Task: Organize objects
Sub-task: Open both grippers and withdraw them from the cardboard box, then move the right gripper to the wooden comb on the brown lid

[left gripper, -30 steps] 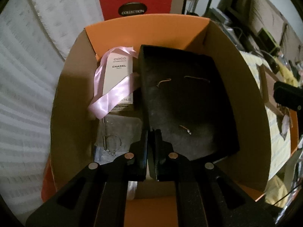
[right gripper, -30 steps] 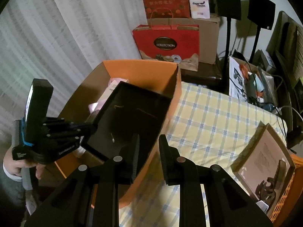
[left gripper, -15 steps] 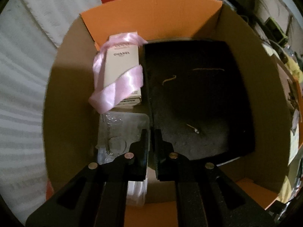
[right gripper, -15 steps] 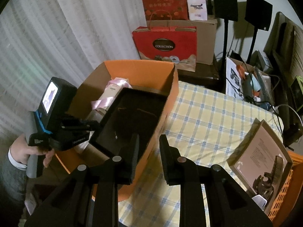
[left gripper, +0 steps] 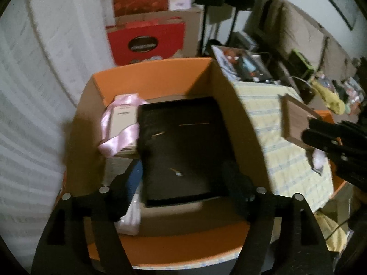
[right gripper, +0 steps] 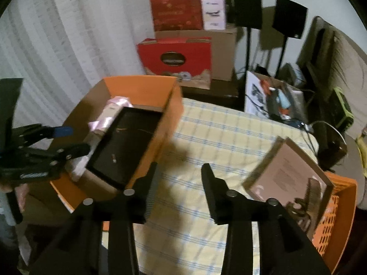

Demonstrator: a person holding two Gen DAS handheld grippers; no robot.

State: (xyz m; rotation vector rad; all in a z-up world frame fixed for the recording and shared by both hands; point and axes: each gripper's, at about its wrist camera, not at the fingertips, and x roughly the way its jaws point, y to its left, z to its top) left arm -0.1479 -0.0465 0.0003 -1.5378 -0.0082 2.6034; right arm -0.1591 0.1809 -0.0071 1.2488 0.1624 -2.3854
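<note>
Checked yellow tablecloth (right gripper: 220,137) carries my orange cardboard box (left gripper: 151,80), where the black tray (left gripper: 183,146) lies beside the ribboned perfume carton (left gripper: 122,123). Both my left gripper (left gripper: 181,183) and right gripper (right gripper: 179,174) have just opened, empty.

A white curtain (right gripper: 68,34) hangs along the wall. Behind the bench, a red gift bag (right gripper: 176,59) leans against a cardboard carton (right gripper: 226,52), with another red bag (right gripper: 176,9) on top. Two black speakers (right gripper: 246,6) stand on poles nearby.
</note>
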